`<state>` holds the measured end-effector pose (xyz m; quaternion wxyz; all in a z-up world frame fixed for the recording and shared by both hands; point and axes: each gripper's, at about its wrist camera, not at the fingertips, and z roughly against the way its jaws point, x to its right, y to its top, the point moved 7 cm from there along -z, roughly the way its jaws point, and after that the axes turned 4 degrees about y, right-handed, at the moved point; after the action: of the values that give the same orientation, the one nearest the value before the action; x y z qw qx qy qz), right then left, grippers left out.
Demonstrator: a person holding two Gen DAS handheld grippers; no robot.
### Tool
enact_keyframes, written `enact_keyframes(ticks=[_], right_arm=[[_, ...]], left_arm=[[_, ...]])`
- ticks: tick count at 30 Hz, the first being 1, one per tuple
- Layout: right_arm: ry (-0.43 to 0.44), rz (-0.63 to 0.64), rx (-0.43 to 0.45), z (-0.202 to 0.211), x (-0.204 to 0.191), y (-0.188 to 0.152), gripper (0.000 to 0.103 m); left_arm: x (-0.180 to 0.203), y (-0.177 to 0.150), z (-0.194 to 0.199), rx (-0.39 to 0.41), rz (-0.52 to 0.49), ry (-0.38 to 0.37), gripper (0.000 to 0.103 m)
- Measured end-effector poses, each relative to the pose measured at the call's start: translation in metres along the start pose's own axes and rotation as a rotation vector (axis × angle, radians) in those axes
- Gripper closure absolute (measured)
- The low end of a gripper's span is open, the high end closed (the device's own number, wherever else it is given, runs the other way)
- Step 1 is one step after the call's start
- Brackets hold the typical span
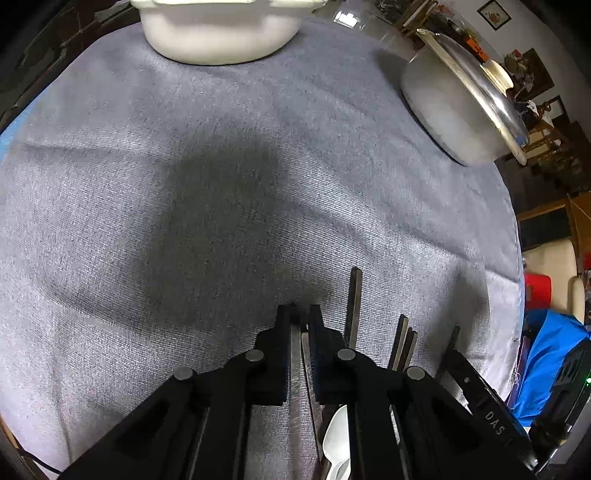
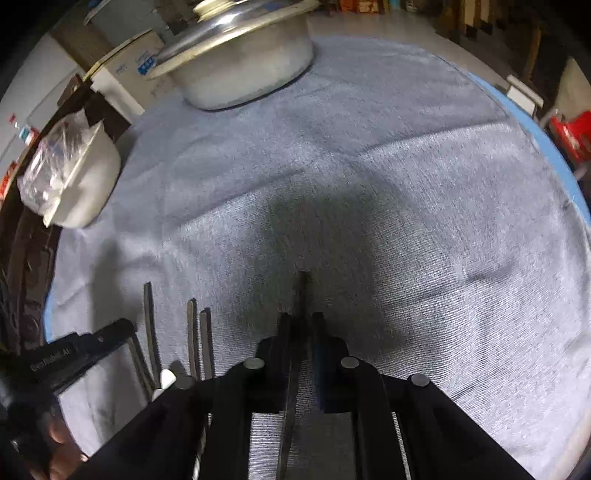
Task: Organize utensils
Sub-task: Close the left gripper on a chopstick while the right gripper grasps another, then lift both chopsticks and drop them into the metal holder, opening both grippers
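A grey cloth (image 1: 184,184) covers the table, with a lidded metal pot (image 1: 454,103) at two o'clock. The left gripper (image 1: 299,314) is clamped on a metal utensil handle (image 1: 295,365); loose utensils (image 1: 354,306) lie at its three o'clock. The right gripper (image 2: 301,319) pinches another handle (image 2: 301,295), pointing to twelve.

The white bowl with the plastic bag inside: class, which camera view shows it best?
The right wrist view: the white bowl shows whole, with its plastic bag. The left wrist view crops it at the top edge; no bag visible.

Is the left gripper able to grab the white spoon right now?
Probably not yet: the left gripper is already shut on a metal utensil, and the white spoon lies back under its fingers.
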<state>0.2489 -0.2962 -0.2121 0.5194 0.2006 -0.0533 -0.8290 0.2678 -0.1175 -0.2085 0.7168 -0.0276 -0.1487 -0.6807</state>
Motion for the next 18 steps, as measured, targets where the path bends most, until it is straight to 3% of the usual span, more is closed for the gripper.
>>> enact_keyframes(ticks=[6, 12, 18], right_arm=[[0.073, -0.036, 0.02, 0.008, 0.007, -0.012, 0.096], [0.151, -0.011, 0.096, 0.043, 0.006, -0.027, 0.096], [0.252, 0.024, 0.255, 0.109, 0.002, -0.044, 0.097]], left_arm=[[-0.016, -0.004, 0.011, 0.027, 0.023, -0.036, 0.098], [-0.032, -0.017, 0.053, 0.112, -0.011, -0.061, 0.098], [-0.033, -0.042, 0.143, 0.32, -0.068, -0.111, 0.098]])
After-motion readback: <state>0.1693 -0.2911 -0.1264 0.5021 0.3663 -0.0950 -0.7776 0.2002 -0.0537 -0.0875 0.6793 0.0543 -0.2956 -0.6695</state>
